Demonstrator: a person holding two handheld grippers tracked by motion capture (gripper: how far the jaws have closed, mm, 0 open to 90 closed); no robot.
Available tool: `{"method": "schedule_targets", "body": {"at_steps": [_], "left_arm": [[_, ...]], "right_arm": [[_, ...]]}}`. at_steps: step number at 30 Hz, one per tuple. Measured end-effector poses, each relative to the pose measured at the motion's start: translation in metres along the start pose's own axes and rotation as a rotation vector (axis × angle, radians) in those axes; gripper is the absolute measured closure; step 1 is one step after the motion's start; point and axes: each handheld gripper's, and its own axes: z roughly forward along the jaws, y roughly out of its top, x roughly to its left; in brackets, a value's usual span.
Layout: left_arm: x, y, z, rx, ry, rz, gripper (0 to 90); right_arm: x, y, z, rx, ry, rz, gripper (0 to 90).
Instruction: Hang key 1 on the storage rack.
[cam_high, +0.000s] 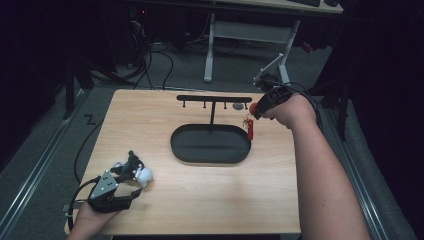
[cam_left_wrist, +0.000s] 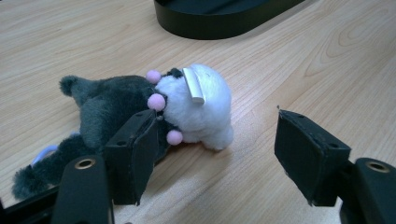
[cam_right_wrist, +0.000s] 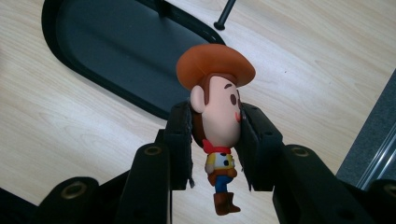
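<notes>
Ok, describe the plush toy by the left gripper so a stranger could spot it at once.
Start from the black oval tray in the middle of the wooden table, then go toward the table's near left corner. There the plush toy lies on its side between the open jaws of the left gripper. It is soft and fluffy, with a dark grey body, white head and pink pom-poms, unlike the hard cowboy figurine clamped in the right gripper.

Lab/test rig, wood table (cam_high: 150, 115) on grey carpet, cable tangle (cam_high: 150, 55), desk frame (cam_high: 240, 35) behind

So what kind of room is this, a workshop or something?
Probably a lab or recording room: a bare wooden table with a black hook stand staged on it, tangled cables on the carpet, another desk frame behind.
</notes>
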Motion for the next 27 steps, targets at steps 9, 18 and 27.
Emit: {"method": "schedule_targets", "body": {"at_steps": [9,18,27], "left_arm": [[0.0,0.0,0.0,0.002,-0.001,0.002,30.9],[-0.001,-0.001,0.0,0.009,-0.004,0.005,30.9],[-0.001,-0.001,0.001,0.014,-0.005,0.006,30.9]], "right_arm": [[0.002,0.013,0.002,-0.02,0.009,-0.001,67.4],[-0.002,0.024,0.002,-0.037,-0.007,0.011,67.4],[-0.009,0.029,0.005,-0.053,-0.01,0.04,67.4]]}}
